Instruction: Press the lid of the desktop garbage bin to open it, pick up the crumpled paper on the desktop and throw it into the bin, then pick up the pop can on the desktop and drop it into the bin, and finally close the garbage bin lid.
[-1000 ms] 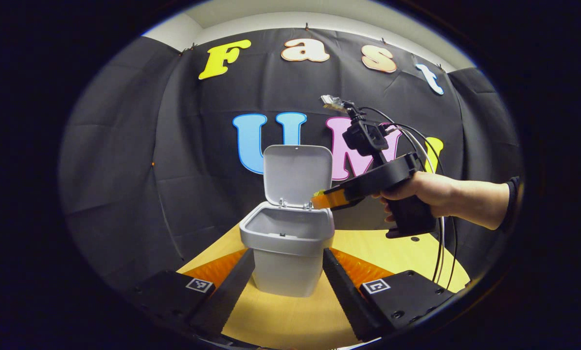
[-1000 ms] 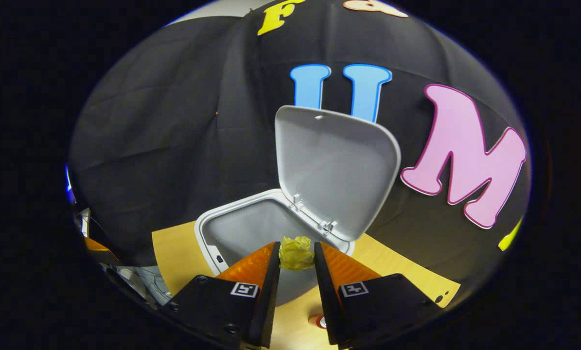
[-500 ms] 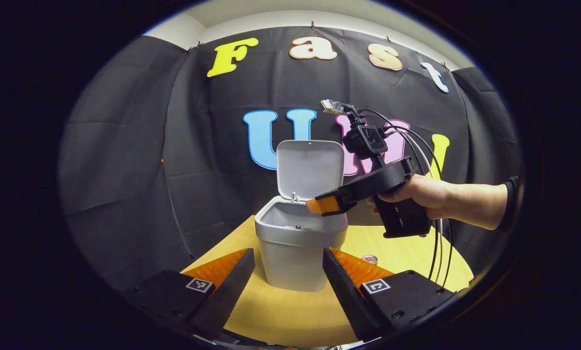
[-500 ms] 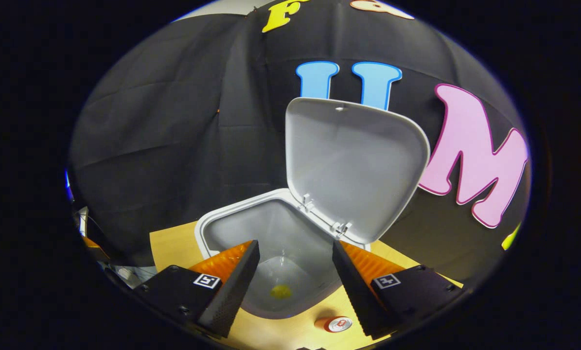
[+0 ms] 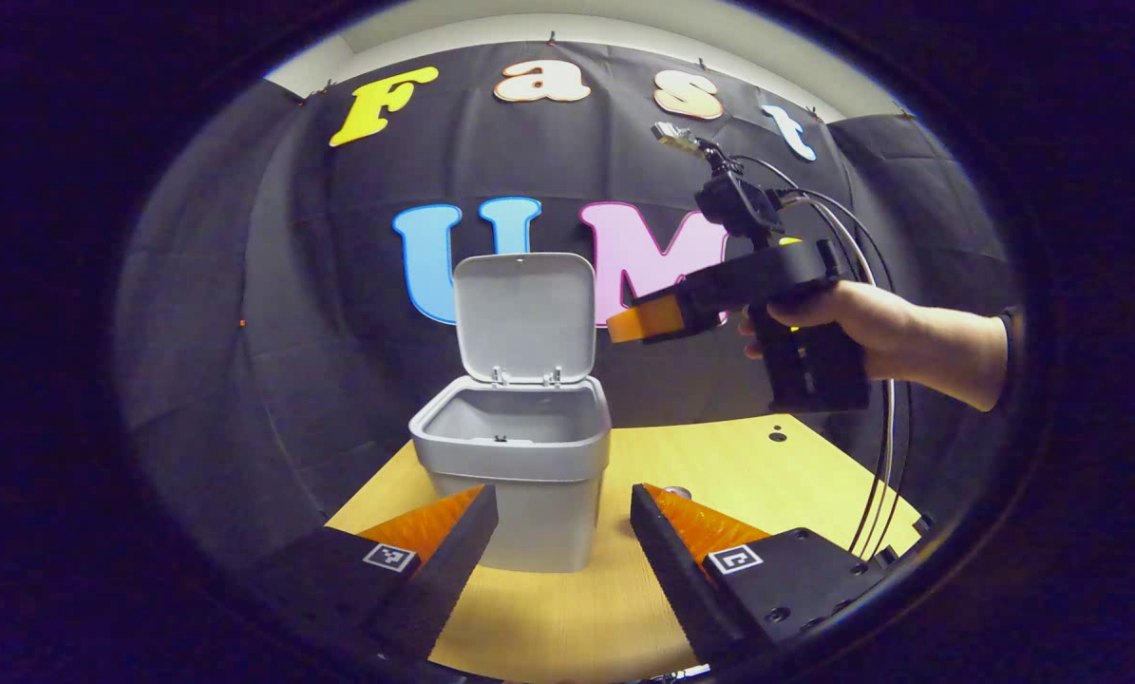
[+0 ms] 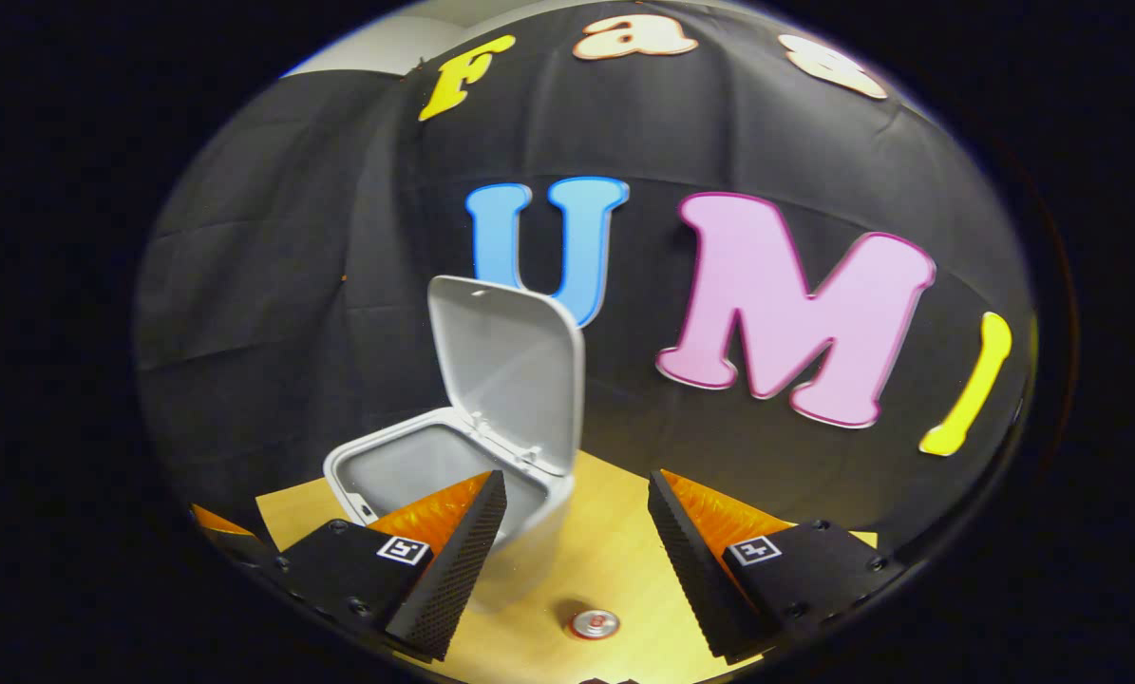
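The grey desktop bin (image 5: 510, 465) stands on the wooden table with its lid (image 5: 524, 318) swung upright; its floor is hidden. My left gripper (image 5: 564, 513) is open and low in front of the bin, nothing between its fingers. A hand (image 5: 876, 328) holds my right gripper (image 5: 638, 323) up in the air, to the right of the lid and clear of the bin. In the right gripper view, the right gripper (image 6: 576, 494) is open and empty, with the bin (image 6: 415, 465) to its left and the pop can (image 6: 595, 624) standing on the table below it. The can's top (image 5: 678, 492) peeks past my left gripper's finger.
The light wooden table (image 5: 747, 475) runs right of the bin, with a small dark hole (image 5: 778, 437) in it. Cables (image 5: 876, 456) hang from the right gripper down to the table's right edge. Black cloth walls close in the back and both sides.
The right gripper opened and the yellow crumpled paper fell into the bin. That gripper then drew back up and to the right, away from the bin opening.
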Tool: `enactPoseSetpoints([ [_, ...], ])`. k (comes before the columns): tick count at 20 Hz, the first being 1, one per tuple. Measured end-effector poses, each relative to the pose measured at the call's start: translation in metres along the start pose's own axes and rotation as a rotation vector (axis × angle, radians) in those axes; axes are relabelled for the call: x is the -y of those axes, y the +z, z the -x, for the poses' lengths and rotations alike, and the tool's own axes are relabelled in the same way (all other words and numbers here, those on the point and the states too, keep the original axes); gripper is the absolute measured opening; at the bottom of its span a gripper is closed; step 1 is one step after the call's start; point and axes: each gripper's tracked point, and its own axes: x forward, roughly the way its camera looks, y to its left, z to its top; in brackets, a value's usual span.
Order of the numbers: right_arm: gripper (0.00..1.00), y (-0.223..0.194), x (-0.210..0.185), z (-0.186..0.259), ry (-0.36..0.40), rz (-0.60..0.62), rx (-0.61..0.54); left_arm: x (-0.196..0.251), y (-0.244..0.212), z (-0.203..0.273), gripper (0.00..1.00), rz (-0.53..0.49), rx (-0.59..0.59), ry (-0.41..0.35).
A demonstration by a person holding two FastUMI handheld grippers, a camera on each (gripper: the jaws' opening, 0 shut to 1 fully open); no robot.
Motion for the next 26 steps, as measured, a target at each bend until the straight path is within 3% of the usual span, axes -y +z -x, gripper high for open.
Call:
enactPoseSetpoints([
  [6,0.97,-0.026,0.111,0.074,-0.264,-0.027,0.058,0.067,-0.066,-0.051,0.96,-0.058,-0.102,-0.167],
  [10,0.97,-0.059,0.175,0.126,-0.433,-0.079,0.053,0.096,-0.100,-0.091,0.96,-0.072,-0.131,-0.194],
  [16,0.97,-0.095,0.243,0.199,-0.646,-0.120,0.087,0.114,-0.142,-0.168,0.96,-0.046,-0.156,-0.173],
  [22,0.97,-0.144,0.262,0.216,-0.720,-0.137,0.011,0.127,-0.166,-0.234,0.96,-0.035,-0.175,-0.175],
  [26,0.97,-0.166,0.266,0.206,-0.724,-0.146,-0.027,0.134,-0.172,-0.260,0.96,-0.036,-0.162,-0.192],
])
